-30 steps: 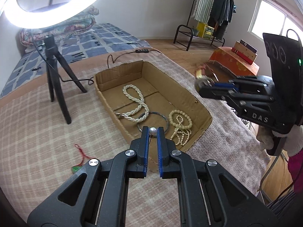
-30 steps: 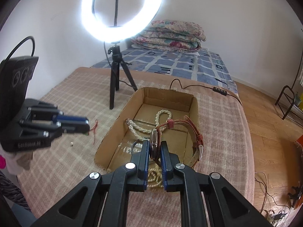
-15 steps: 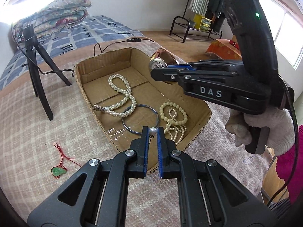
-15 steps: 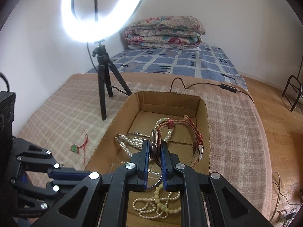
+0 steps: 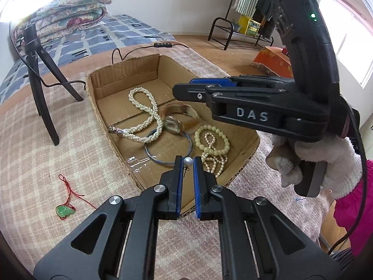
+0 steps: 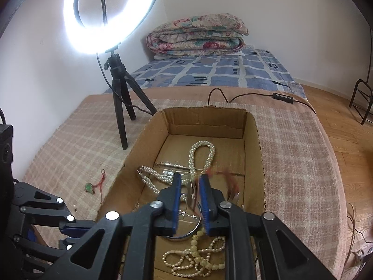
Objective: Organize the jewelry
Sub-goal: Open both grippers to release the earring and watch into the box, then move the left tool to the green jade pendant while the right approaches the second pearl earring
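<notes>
Pearl earring (image 5: 188,161) sat pinched between the tips of the left gripper (image 5: 188,163), its small hook hanging below the bead, poised over the near rim of the cardboard box (image 5: 247,156). Right gripper (image 6: 189,182) had its jaws apart with nothing between them, above the box middle; the watch (image 5: 173,126) lay blurred on the box floor just beneath, strap curling toward the far right wall. Beside it: twisted pearl necklace (image 5: 149,114), blue bangle (image 5: 168,149) overlapped by the watch face, cream bead strands (image 5: 211,144) at the near right corner. Outside, on the checked blanket (image 5: 46,154), a green pendant on red cord (image 5: 64,210) waited well apart from the box; a second tiny earring (image 6: 75,207) appeared near it in the right view.

Judgement: the earring drop comes next. Carry it further in past the rim, lower close to a bare patch of cardboard before parting the jaws, so the bead does not bounce or snag in the strands.
</notes>
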### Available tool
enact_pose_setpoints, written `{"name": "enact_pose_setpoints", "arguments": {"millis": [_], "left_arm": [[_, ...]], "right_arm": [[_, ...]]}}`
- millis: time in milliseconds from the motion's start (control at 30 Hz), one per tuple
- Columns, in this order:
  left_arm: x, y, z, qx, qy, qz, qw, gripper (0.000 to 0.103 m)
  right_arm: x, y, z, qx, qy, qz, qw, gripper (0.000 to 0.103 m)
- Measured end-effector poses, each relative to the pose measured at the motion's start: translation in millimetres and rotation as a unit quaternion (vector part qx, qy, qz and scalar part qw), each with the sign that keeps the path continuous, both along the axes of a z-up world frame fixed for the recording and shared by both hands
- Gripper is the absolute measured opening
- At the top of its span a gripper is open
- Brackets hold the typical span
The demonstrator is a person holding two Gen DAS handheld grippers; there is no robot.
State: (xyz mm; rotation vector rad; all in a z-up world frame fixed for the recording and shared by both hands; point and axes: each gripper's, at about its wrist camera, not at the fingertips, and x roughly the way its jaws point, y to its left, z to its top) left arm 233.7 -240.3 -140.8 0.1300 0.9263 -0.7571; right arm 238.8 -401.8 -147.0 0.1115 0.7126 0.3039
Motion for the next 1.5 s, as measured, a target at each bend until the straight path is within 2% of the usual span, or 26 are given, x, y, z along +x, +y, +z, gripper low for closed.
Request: {"name": "enact_pose_setpoints", "arguments": {"millis": [100, 167, 233, 267, 300, 400, 700, 833, 1067, 1167, 1500], "left_arm": [[1, 1, 1, 0.003, 0.003, 0.002, 1.0000, 0.006], [1, 3, 1, 0.003, 0.006, 0.004, 1.0000, 0.007], [1, 6, 1, 0.003, 0.009, 0.007, 0.9999, 0.018], [0, 8, 2, 0.000, 0.008, 0.009, 0.9999, 0.031], [0, 11, 3, -0.001, 0.005, 0.013, 0.9999, 0.034], [-1, 17, 6, -0.004, 0.003, 0.017, 0.9998, 0.034], [-8, 52, 28, -0.009, -0.015, 0.035, 0.9992, 0.034], [-11, 73, 39, -0.008, -0.026, 0.047, 0.9986, 0.034], [-12, 116, 53, -0.011, -0.039, 0.072, 0.9966, 0.034], [-12, 134, 56, -0.012, -0.042, 0.084, 0.9955, 0.034], [-4, 180, 40, -0.012, -0.021, 0.110, 0.9936, 0.034]], "right_arm": [[0, -1, 3, 0.002, -0.004, -0.007, 1.000, 0.033], [-2, 0, 4, -0.002, -0.008, -0.013, 1.000, 0.040], [-5, -2, 8, -0.009, -0.016, -0.028, 0.999, 0.064], [-7, -4, 10, -0.011, -0.023, -0.036, 0.999, 0.069], [-9, -5, 13, -0.011, -0.029, -0.042, 0.999, 0.075], [-14, -10, 21, -0.002, -0.037, -0.049, 0.998, 0.076], [-36, -13, 53, -0.011, -0.075, -0.081, 0.994, 0.099], [-47, -5, 68, -0.016, -0.088, -0.076, 0.993, 0.102], [-71, 16, 87, -0.053, -0.104, -0.081, 0.990, 0.103], [-82, 22, 94, -0.051, -0.116, -0.078, 0.989, 0.103], [-112, 76, 94, -0.056, -0.128, -0.010, 0.990, 0.101]]}}
